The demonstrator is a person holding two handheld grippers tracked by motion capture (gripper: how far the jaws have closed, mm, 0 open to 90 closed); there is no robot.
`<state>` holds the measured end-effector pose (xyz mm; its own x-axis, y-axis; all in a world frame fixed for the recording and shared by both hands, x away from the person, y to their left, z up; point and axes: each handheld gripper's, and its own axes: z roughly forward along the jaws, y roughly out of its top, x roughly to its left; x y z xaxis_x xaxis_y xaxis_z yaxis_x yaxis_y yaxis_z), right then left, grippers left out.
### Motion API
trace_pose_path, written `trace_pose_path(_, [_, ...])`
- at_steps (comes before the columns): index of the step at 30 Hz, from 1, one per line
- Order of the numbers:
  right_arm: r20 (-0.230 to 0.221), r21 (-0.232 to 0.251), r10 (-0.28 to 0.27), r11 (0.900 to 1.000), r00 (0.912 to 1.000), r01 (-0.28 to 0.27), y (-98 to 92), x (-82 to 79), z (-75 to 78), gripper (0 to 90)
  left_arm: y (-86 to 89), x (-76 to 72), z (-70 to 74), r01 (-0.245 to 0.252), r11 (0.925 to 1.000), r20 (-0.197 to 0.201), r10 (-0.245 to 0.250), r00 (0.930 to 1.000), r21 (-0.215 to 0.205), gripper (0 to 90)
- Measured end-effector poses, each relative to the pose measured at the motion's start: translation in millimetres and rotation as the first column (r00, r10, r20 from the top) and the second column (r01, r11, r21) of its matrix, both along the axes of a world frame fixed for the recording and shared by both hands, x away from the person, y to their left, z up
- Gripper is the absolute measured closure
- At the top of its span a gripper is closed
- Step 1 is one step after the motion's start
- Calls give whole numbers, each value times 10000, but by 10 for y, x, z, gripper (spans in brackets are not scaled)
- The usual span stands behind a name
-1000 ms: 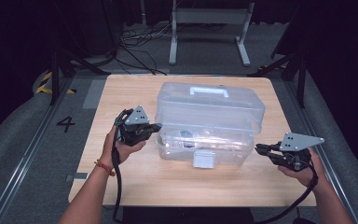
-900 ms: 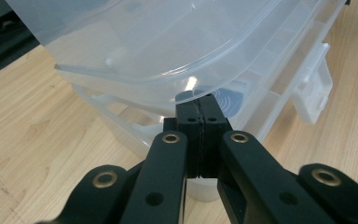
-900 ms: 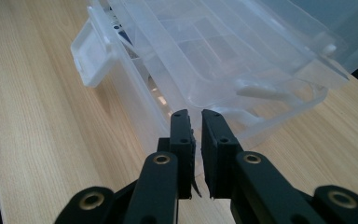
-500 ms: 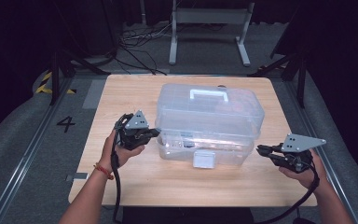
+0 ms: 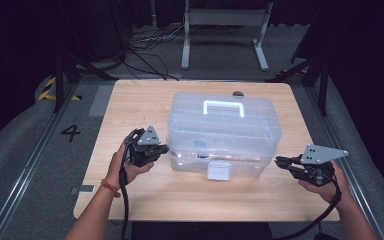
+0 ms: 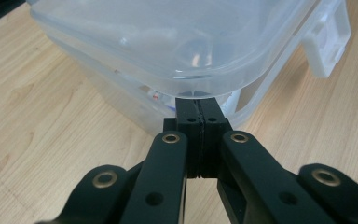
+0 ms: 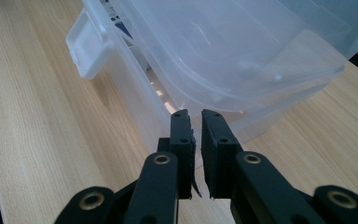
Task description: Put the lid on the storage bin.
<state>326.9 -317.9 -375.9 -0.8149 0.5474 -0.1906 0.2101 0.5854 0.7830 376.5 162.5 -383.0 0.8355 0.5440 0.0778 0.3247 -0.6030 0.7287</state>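
Observation:
A clear plastic storage box (image 5: 225, 130) with a white handle (image 5: 223, 107) and a white front latch (image 5: 219, 170) stands in the middle of the wooden table (image 5: 140, 105). Small items show dimly inside it. My left gripper (image 5: 165, 148) is at the box's left side, shut with nothing in it. In the left gripper view its tips (image 6: 199, 103) sit just under the lid's rim at a corner of the box (image 6: 168, 42). My right gripper (image 5: 279, 161) is at the box's right near corner. Its jaws (image 7: 198, 116) stand a narrow slit apart, empty, just short of the box wall (image 7: 223, 51).
A small dark round thing (image 5: 237, 93) lies at the table's far edge behind the box. A metal stand (image 5: 225, 20) and cables are on the floor beyond the table. Bare tabletop lies to the left of the box and along the near edge.
My left gripper has slipped a little toward the near edge along the box's left side. The right gripper and the box have stayed put.

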Motion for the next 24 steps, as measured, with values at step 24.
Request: trace_pose_path(24, [-130, -519, -705, 9962, 9974, 698, -218, -32, -190, 768, 230, -202, -317, -670, 9771, 167, 649, 9978, 2019, 798])
